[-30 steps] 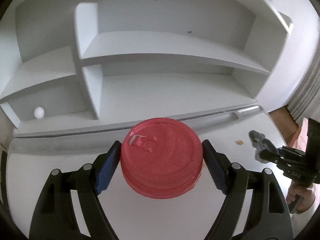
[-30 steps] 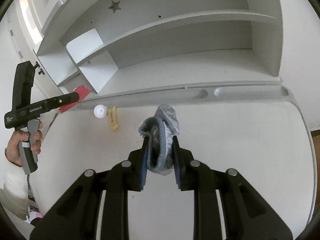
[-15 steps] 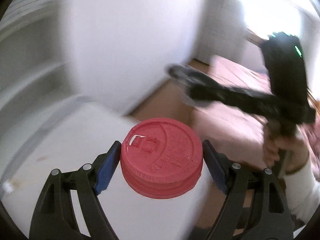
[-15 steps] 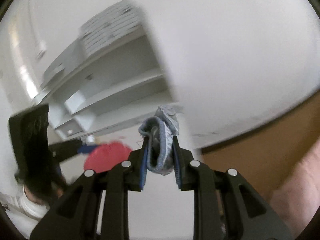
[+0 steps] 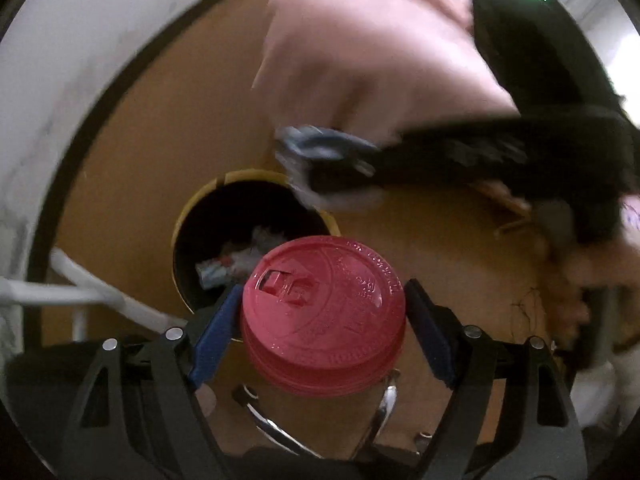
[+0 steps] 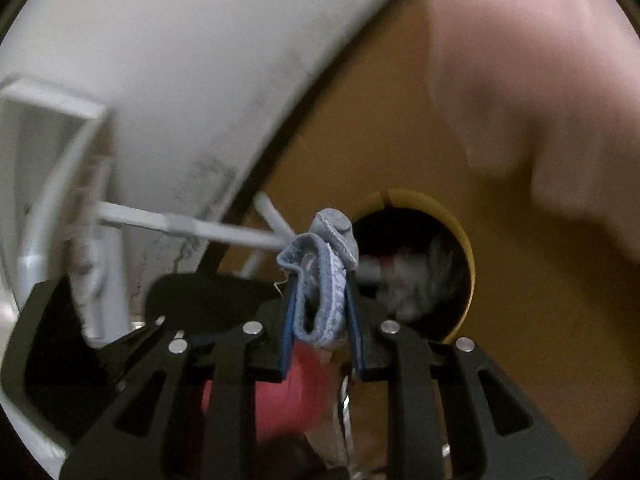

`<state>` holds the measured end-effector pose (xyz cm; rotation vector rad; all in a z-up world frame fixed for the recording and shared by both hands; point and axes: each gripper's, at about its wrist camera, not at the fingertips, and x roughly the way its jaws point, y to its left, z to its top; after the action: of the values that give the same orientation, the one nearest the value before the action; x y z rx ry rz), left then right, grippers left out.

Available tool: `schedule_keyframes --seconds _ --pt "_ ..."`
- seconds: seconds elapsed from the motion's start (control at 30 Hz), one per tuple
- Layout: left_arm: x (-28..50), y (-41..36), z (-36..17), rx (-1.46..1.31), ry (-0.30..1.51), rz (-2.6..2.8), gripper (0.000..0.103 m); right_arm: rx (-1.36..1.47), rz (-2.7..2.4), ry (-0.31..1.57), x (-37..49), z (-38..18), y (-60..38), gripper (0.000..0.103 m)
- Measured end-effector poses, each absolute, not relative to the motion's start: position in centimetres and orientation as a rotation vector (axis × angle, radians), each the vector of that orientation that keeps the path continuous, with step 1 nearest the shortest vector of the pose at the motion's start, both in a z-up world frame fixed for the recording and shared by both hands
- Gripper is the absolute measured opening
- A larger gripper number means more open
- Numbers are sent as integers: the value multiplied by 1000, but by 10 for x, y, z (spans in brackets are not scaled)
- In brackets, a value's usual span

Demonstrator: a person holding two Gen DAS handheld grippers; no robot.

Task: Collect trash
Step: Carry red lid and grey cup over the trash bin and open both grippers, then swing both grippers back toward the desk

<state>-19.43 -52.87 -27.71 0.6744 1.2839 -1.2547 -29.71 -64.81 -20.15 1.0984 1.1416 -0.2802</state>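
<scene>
My left gripper is shut on a red plastic cup lid and holds it in the air, just right of and above a yellow-rimmed bin that stands on the brown floor with several scraps inside. My right gripper is shut on a crumpled blue-grey scrap of cloth and hovers left of the same bin. In the left wrist view the right gripper and its cloth show blurred above the bin's far rim. The red lid shows below the right fingers.
The white desk's curved side and white frame bars stand left of the bin. The person's pink-clad leg is beyond the bin. Brown floor surrounds it.
Both grippers have swung away from the white desk and shelves and down towards the floor, and now point at the yellow-rimmed bin. Each keeps its hold on its item.
</scene>
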Motion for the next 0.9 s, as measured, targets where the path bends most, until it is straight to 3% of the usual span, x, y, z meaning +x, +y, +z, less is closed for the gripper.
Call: schedule_keyframes --seconds 0.17,0.4,0.43,0.47,0.5,0.53,0.73,0.9 --pt "-173 -518 -338 703 1411 -1207 79 1290 -298 1193 -301 -275 -648 22" --pt "-176 -538 -337 708 1395 -1235 80 1293 -304 1157 -297 -275 -659 24" --pt "-178 -541 -331 715 1382 -1226 81 1283 -315 1147 -297 -272 -661 38" --pt "-180 -544 -331 723 1373 -1217 87 1267 -340 1144 -302 -268 -666 73" --pt "-182 -546 -330 723 1375 -1210 93 1256 -365 1136 -303 -263 -668 91" --pt "-182 -547 -328 716 1378 -1206 96 1248 -379 1122 -304 -257 -671 97" --pt "-199 -553 -289 686 1343 -1270 96 1087 -596 1083 -328 -188 -688 97" --pt "-229 -530 -168 568 1098 -1474 96 718 -894 921 -358 -66 -685 97"
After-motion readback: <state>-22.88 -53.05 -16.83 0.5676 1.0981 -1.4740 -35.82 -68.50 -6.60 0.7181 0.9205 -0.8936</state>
